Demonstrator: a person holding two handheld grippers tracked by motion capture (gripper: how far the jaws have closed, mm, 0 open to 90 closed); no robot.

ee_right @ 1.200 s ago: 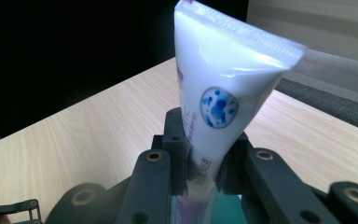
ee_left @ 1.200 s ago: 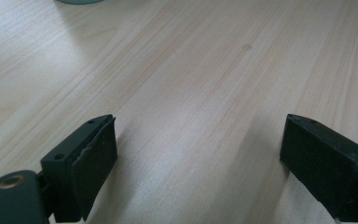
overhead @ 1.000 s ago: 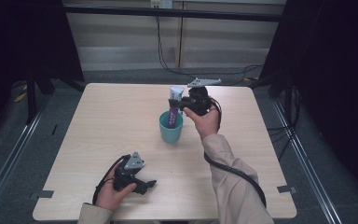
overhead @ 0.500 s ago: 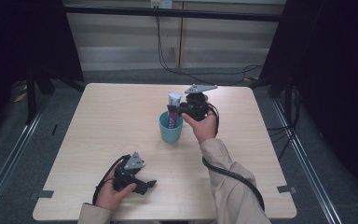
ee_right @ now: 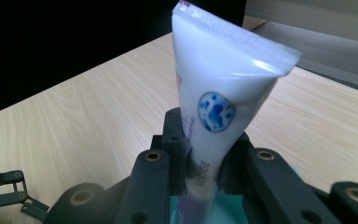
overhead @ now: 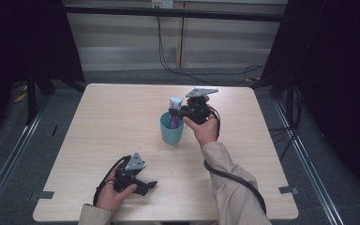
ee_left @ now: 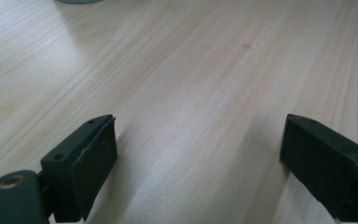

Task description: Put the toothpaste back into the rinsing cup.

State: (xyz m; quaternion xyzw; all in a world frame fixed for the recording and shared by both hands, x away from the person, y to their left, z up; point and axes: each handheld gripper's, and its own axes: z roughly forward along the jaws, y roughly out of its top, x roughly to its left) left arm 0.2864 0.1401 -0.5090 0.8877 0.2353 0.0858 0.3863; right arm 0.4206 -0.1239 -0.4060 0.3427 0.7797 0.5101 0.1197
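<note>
Toothpaste tube point(ee_right: 219, 116) stands upright in the teal cup point(overhead: 171, 132) near the surface's point(overhead: 108, 122) middle, bare wood on every side. Right gripper point(overhead: 178, 112) is clamped on the tube above the cup's rim. Left gripper point(overhead: 145, 186) rests near the front edge, jaws wide apart and empty.

- The pale wooden table point(overhead: 112, 122) lies bare across its left half — open passage there.
- The teal plastic cup point(overhead: 172, 129) with its upright white tube point(overhead: 175, 104) blocks the centre.
- The left gripper point(overhead: 143, 183) occupies the near edge.

White tube point(overhead: 175, 108) upright in teal cup point(overhead: 171, 132)
</note>
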